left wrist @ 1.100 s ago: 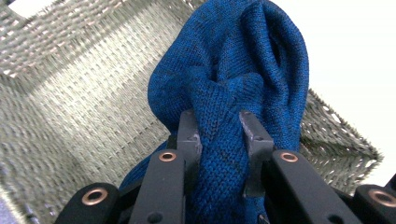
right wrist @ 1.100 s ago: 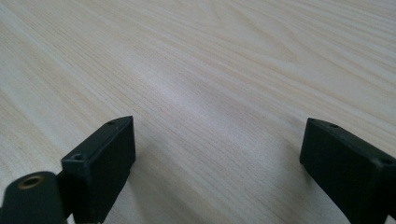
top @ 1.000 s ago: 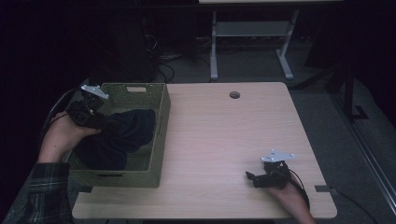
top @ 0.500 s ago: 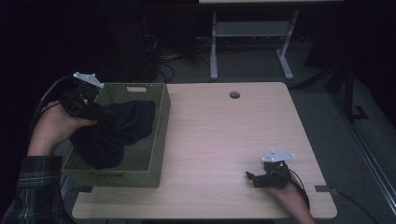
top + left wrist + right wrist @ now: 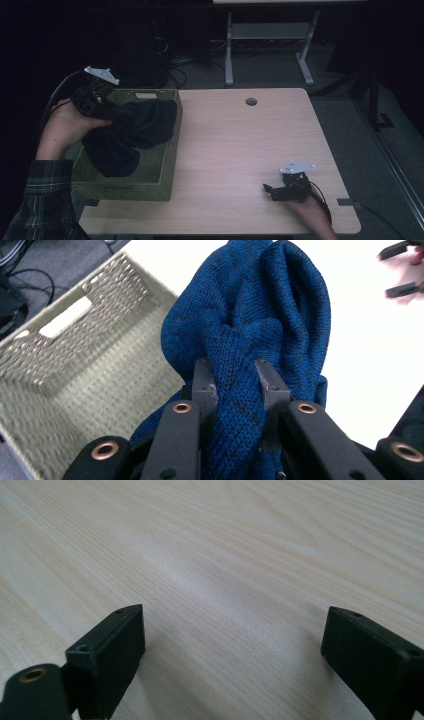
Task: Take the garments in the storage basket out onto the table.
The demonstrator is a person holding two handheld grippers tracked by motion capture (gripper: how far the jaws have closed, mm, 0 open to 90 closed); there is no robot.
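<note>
**Currently lifting knitted garment from basket: snag and slip hazards**

Currently held in left tool (image 5: 234, 385): blue knitted garment (image 5: 260, 315), bunched fold pinched between both jaws. Partly raised above green woven basket (image 5: 150, 175) at left end of table (image 5: 240, 150); lower part hanging inside basket, one lobe draped over far right rim.

Right tool (image 5: 272, 190): jaws spread wide, nothing between them, resting on table near front right corner, well apart from basket.

Possible faults:
- Slip from grip. Cause: hold on one thick fold only, with most of garment's weight hanging below.
- Snag on basket. Cause: loose knit dragging across woven rim or through handle slot (image 5: 65, 317).
- Basket tipping or sliding toward table edge. Cause: draped fabric pulling on rim, basket unrestrained by right tool.

View differences:
- Left tool view: confirms grip, showing knit squeezed between pads, true blue colour, weave of basket floor.
- High view: garment nearly black, grip hidden behind hand (image 5: 65, 125); gives overall layout, hanging bulk, draped rim, tool separation.
- Right tool view: bare wood grain between open jaws.
</note>
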